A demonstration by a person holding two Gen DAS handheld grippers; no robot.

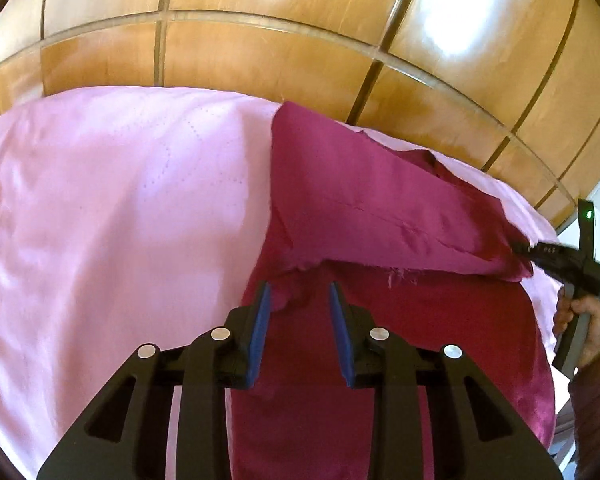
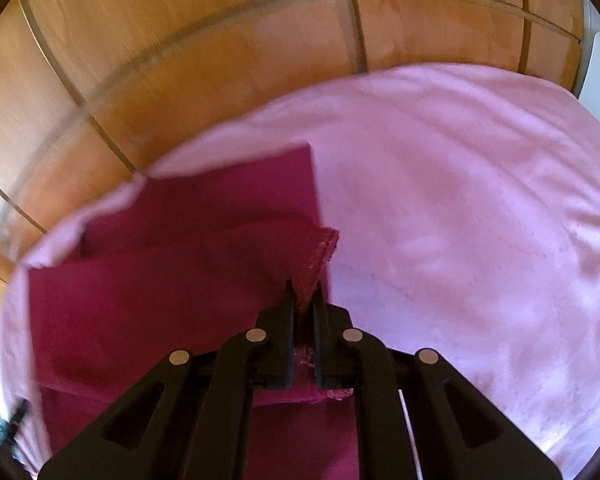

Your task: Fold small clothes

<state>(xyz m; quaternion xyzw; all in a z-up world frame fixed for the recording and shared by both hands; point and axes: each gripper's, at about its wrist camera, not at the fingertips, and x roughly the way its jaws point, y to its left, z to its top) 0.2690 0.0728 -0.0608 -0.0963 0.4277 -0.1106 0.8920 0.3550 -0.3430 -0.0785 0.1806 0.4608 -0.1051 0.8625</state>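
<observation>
A magenta cloth [image 1: 380,200] lies on a pink bedsheet [image 1: 112,200], partly folded over itself. My left gripper [image 1: 300,292] is open, its blue pads on either side of a frayed edge of the cloth, not closed on it. My right gripper [image 2: 303,292] is shut on a corner of the magenta cloth [image 2: 180,280] and holds that corner lifted off the sheet. In the left wrist view the right gripper [image 1: 524,250] shows at the far right, pinching the raised flap, with the person's hand below it.
The pink sheet [image 2: 480,220] covers the bed. A wooden panelled wardrobe [image 1: 300,52] stands right behind the bed and also shows in the right wrist view [image 2: 220,60]. The bed's edge runs along it.
</observation>
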